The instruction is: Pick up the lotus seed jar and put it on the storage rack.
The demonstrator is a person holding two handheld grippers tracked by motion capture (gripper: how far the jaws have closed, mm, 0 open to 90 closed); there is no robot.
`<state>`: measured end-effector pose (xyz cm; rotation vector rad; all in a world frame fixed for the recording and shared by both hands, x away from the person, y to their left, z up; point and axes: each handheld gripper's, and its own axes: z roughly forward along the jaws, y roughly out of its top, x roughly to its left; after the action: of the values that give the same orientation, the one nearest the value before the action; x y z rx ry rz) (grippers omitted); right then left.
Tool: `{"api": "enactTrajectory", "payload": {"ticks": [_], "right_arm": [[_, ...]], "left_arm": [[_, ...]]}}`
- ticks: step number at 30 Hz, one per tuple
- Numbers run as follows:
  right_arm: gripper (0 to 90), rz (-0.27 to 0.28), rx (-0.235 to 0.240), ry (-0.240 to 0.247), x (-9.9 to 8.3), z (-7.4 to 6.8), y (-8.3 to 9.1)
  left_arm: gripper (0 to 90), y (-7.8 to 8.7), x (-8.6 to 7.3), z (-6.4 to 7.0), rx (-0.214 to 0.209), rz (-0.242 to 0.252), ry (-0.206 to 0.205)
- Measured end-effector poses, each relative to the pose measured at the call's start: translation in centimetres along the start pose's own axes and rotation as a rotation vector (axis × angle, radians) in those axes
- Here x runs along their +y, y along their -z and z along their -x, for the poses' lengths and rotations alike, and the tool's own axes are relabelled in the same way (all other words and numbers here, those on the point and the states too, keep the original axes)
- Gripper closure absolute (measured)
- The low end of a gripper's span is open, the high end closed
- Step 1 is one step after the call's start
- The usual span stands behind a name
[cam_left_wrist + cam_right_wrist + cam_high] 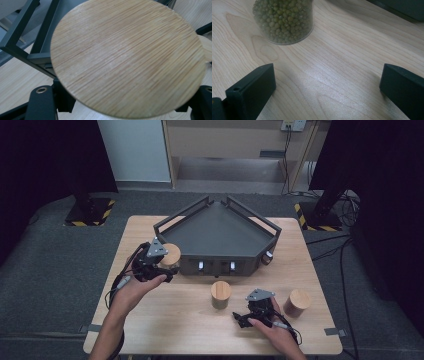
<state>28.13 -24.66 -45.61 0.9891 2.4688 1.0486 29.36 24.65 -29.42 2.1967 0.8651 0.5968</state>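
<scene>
So the left hand-held gripper (161,265) is clamped around a wood-lidded jar (170,254) at the tray's (218,227) 9 o'clock; the right hand-held gripper (248,314) sits wide open, empty, on the bench (165,320).

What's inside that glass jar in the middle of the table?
The middle jar is packed with small green beans, seen through its clear wall in the right gripper view. Its round wooden lid covers the top, so the fill level underneath stays hidden.

Three wood-lidded jars (220,294) (297,302) (171,255), one dark tray (220,232), one table (150,330), two grippers (159,262) (250,312).
</scene>
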Motion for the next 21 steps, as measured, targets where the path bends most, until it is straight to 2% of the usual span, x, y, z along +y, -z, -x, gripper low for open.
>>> {"api": "enactTrajectory", "payload": {"ticks": [13,21], "right_arm": [[0.7,0.0,0.0,0.0,0.0,0.0,0.0],[0.7,0.0,0.0,0.0,0.0,0.0,0.0]], "left_arm": [[24.4,-1.0,1.5,-0.2,-0.003,0.004,-0.011],[24.4,-1.5,1.8,-0.4,0.0,0.013,-0.002]]}}
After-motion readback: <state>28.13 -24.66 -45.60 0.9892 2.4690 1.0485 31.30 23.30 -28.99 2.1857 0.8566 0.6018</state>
